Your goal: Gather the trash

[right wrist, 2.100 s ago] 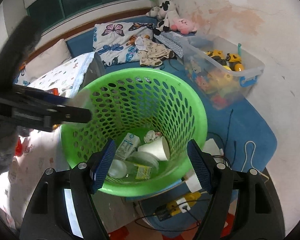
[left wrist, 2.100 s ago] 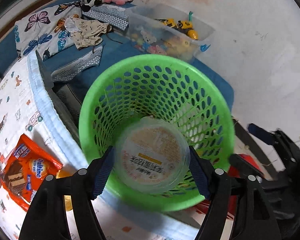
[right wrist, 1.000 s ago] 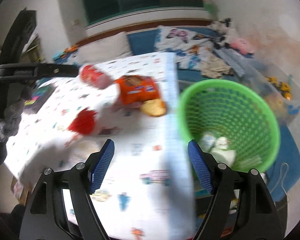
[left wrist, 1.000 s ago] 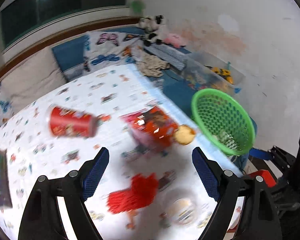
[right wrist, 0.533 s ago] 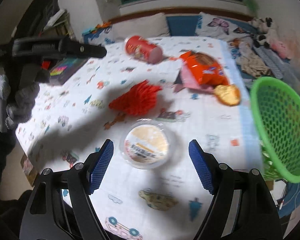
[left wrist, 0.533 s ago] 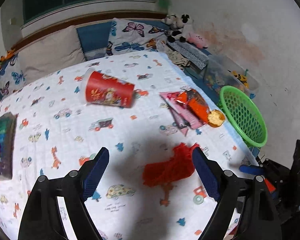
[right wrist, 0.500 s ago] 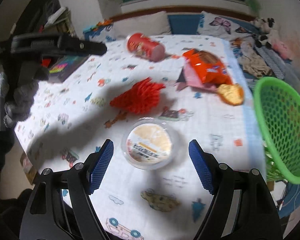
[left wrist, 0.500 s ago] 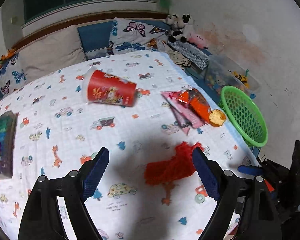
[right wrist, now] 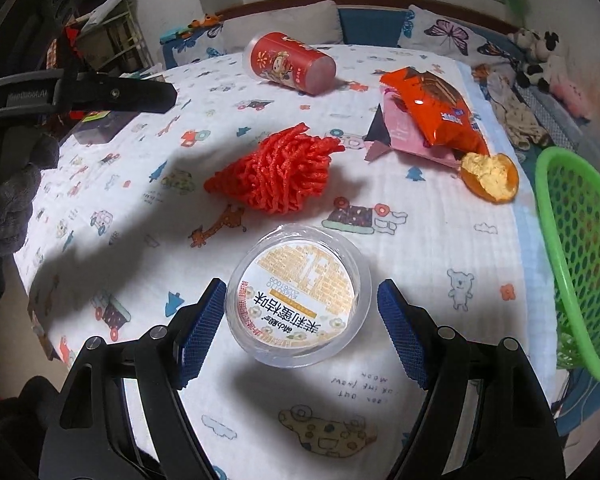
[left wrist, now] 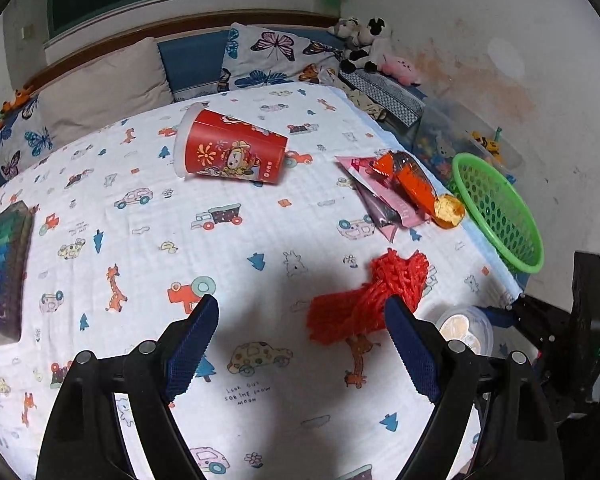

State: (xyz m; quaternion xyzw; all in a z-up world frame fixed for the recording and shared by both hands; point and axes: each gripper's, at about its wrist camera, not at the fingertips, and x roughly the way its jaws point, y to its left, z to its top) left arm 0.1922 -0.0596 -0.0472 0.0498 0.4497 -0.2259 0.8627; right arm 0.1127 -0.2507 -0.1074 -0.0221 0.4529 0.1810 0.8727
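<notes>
Clear plastic tub (right wrist: 298,296) now sits between right gripper (right wrist: 300,326) blue pads, jaws spread, no contact | 0.5 s ago it lay farther ahead | left gripper (left wrist: 302,350) agape, empty, above bedsheet (left wrist: 140,240) | judged: pinch next, green basket (right wrist: 580,256) to the right.

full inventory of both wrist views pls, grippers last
Clear round container: 1, clear with yellow-white label, on the sheet between the right gripper's fingers.
Red foam net: 1, red, mid-sheet.
Red cup: 1, on its side, far part of the sheet.
Orange snack bag: 1, atop a pink wrapper.
Orange peel: 1, near the basket-side edge.
Green basket: 1, beside the bed.
Dark box: 1, left edge.
Plush toys: several, by the wall.
Left gripper: open, empty.
Right gripper: open, straddling the container.
</notes>
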